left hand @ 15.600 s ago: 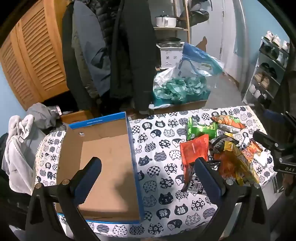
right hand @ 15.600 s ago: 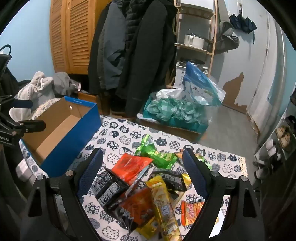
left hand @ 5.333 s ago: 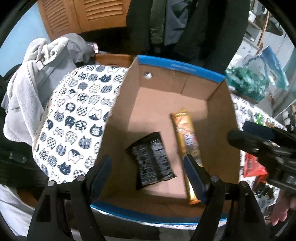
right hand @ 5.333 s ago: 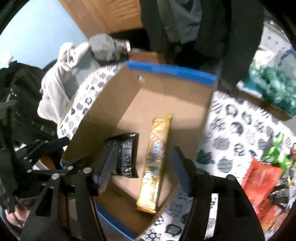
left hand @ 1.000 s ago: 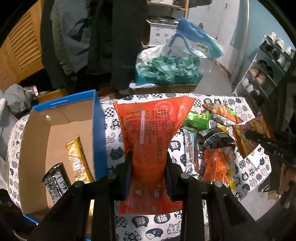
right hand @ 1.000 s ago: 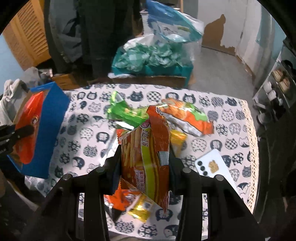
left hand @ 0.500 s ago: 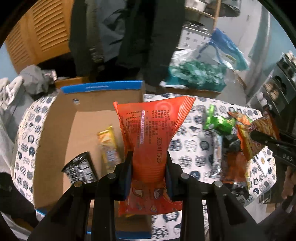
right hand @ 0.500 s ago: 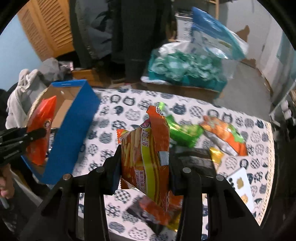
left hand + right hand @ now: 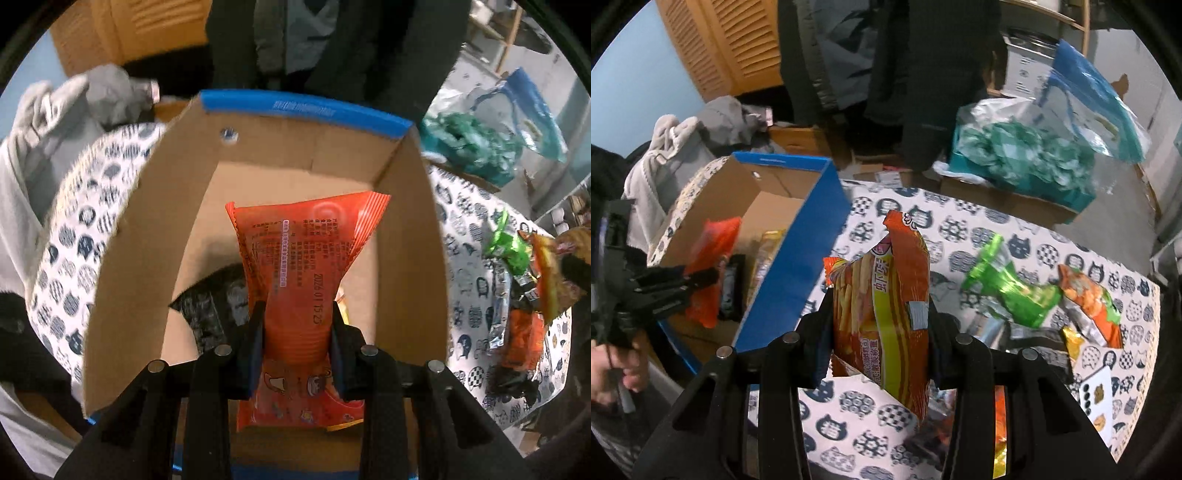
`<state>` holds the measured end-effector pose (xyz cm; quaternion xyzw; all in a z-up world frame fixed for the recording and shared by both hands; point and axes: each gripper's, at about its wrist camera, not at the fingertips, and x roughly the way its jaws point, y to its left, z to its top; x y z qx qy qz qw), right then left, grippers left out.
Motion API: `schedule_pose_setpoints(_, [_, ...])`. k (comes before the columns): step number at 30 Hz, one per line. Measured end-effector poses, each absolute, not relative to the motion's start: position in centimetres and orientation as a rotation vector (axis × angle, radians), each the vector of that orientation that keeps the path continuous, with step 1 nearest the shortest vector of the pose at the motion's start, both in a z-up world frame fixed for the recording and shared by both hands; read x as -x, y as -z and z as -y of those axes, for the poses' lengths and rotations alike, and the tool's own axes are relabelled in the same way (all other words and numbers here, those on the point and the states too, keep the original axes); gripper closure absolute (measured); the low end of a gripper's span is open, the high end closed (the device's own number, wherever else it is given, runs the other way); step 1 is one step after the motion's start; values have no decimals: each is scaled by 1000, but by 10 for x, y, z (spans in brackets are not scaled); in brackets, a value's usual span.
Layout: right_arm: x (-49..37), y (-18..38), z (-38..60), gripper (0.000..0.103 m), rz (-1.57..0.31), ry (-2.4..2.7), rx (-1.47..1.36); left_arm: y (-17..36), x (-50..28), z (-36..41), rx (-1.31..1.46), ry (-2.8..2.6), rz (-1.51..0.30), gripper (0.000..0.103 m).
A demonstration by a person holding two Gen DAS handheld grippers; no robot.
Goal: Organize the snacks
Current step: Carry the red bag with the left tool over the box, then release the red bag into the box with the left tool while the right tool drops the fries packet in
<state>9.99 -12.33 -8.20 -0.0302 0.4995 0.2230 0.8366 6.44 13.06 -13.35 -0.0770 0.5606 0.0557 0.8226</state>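
Note:
My left gripper (image 9: 295,325) is shut on a flat orange-red snack packet (image 9: 303,266) and hangs over the open cardboard box with blue outer walls (image 9: 306,107). A black packet (image 9: 210,306) lies on the box floor; a yellow one (image 9: 341,306) peeks out behind the held packet. My right gripper (image 9: 881,325) is shut on an orange-and-yellow bag of stick snacks (image 9: 886,302), above the cat-print tablecloth (image 9: 960,229) just right of the box (image 9: 798,251). In the right wrist view the left gripper (image 9: 701,277) holds its packet inside the box.
Loose snacks lie on the table's right half: a green bag (image 9: 1012,288), an orange-green bag (image 9: 1086,299) and more packets (image 9: 517,317). A white card (image 9: 1095,391) lies near the right edge. Coats hang behind; a pile of grey clothes (image 9: 672,147) sits at the left.
My left gripper has carried the orange-red packet left from above the table to over the box and lowered it. My right gripper has moved left with its bag toward the box.

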Motion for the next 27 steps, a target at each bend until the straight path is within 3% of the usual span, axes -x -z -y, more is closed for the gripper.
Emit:
schedule_pose_setpoints(8, [-102,82,99,62,-1063,-509,83,161,-72,-133,167,-124,-1283,68])
schedule_pose_setpoints(15, [-100,81,87,62,-1068,-531,92,167,-76,-134,171,-130,-1312,54])
schedule_pose_setpoints(20, [-98,78,74,62,-1064,-554,99,150,-68,-139,175,-146,-1275,48])
schedule_pose_setpoints(22, [-97,76,66,62,-1062,-572,105,140,-63,-143,180,-146,-1250,41])
schedule_pose_setpoints(27, [-96,73,38,62,-1065,-629,113,114,-51,-154,169,-164,-1183,39])
